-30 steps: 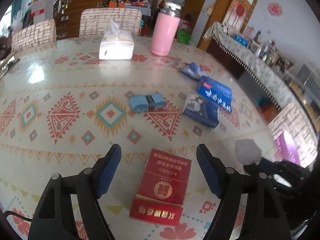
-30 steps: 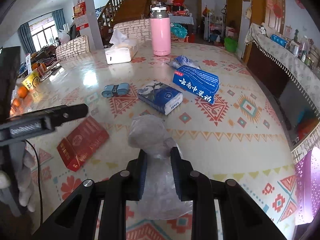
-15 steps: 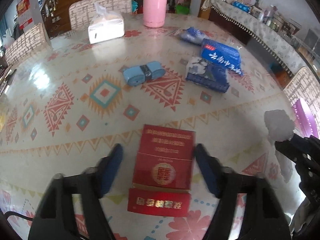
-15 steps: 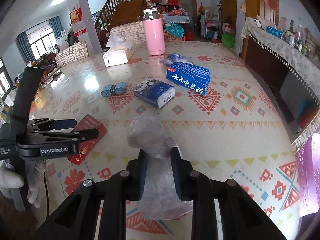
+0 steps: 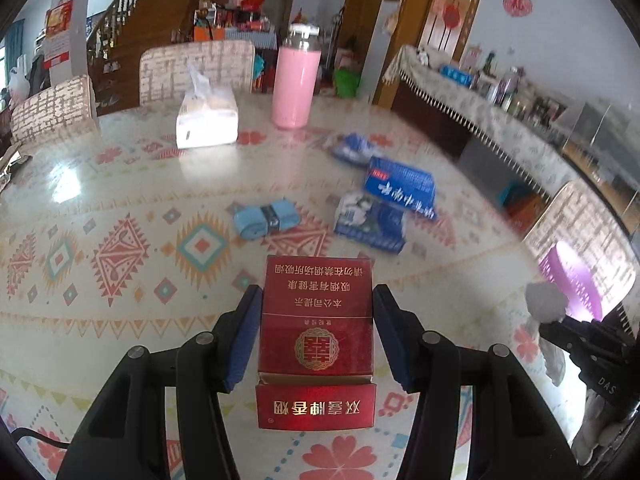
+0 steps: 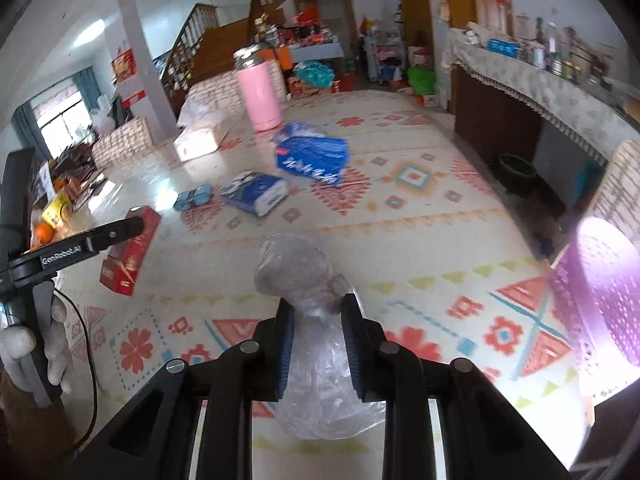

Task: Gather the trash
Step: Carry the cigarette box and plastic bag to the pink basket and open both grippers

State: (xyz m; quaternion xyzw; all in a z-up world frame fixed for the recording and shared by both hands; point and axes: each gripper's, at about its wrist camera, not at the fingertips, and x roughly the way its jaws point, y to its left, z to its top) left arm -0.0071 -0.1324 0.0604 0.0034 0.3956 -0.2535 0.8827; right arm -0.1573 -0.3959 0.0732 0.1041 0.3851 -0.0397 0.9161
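Note:
A red cigarette box (image 5: 316, 320) sits between the blue pads of my left gripper (image 5: 316, 296), which is shut on its sides. In the right wrist view this box (image 6: 128, 248) hangs tilted just above the table. My right gripper (image 6: 318, 304) is shut on a crumpled clear plastic bag (image 6: 298, 268), held over the patterned tablecloth (image 6: 420, 240). A purple perforated bin (image 6: 600, 288) stands at the table's right edge, close to the right gripper. Still on the table lie a light blue roll (image 5: 266, 218), a blue-white tissue pack (image 5: 370, 220), a blue box (image 5: 402, 186) and a crumpled blue wrapper (image 5: 352, 148).
A pink flask (image 5: 296, 80) and a white tissue box (image 5: 206, 120) stand at the far side of the table, with chairs (image 5: 196, 68) behind them. A sideboard (image 5: 500, 120) with bottles runs along the right wall. Oranges and packets (image 6: 52, 216) sit at the left edge.
The left jaws closed onto the red box and raised it off the table. The right gripper carried the plastic bag to the right, nearer the purple bin.

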